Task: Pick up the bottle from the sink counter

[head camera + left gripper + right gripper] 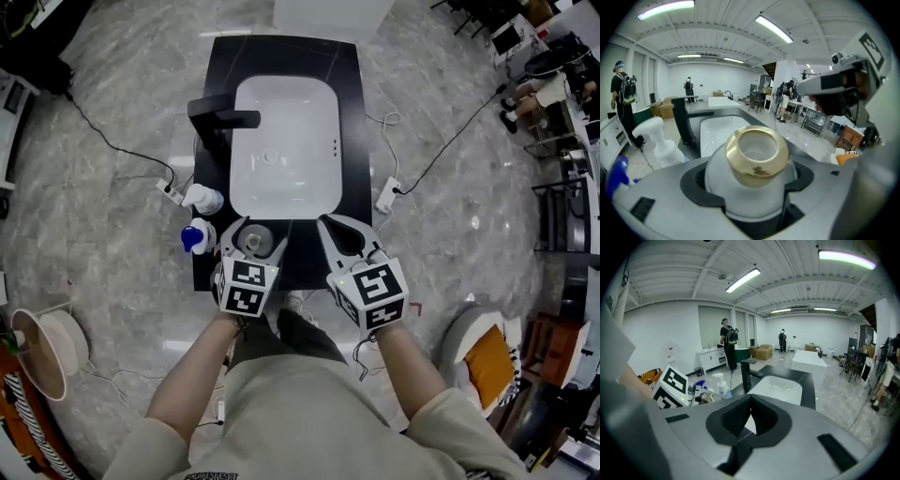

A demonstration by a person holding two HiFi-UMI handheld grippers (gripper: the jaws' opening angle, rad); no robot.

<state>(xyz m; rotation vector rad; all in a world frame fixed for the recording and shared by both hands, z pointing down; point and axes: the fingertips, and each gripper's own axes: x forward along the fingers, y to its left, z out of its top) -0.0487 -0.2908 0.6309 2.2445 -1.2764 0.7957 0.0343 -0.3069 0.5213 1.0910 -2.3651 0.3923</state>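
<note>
A white bottle with a gold cap [255, 241] sits near the front left of the black sink counter [349, 94]. My left gripper [253, 246] is closed round it. In the left gripper view the bottle [757, 154] fills the notch between the jaws of the left gripper [752, 185], and both pads lie against its white body. Whether the bottle rests on the counter or hangs just above it I cannot tell. My right gripper [348, 236] hovers over the counter's front right, shut, with nothing held. In its own view the right gripper [750, 414] has its jaws meeting at the tip.
A white basin [286, 145] fills the counter's middle, with a black faucet [221, 117] on its left. A white pump bottle [202, 198] and a blue-capped bottle [194, 237] stand at the counter's left edge. Power strips and cables [387, 195] lie on the floor on both sides.
</note>
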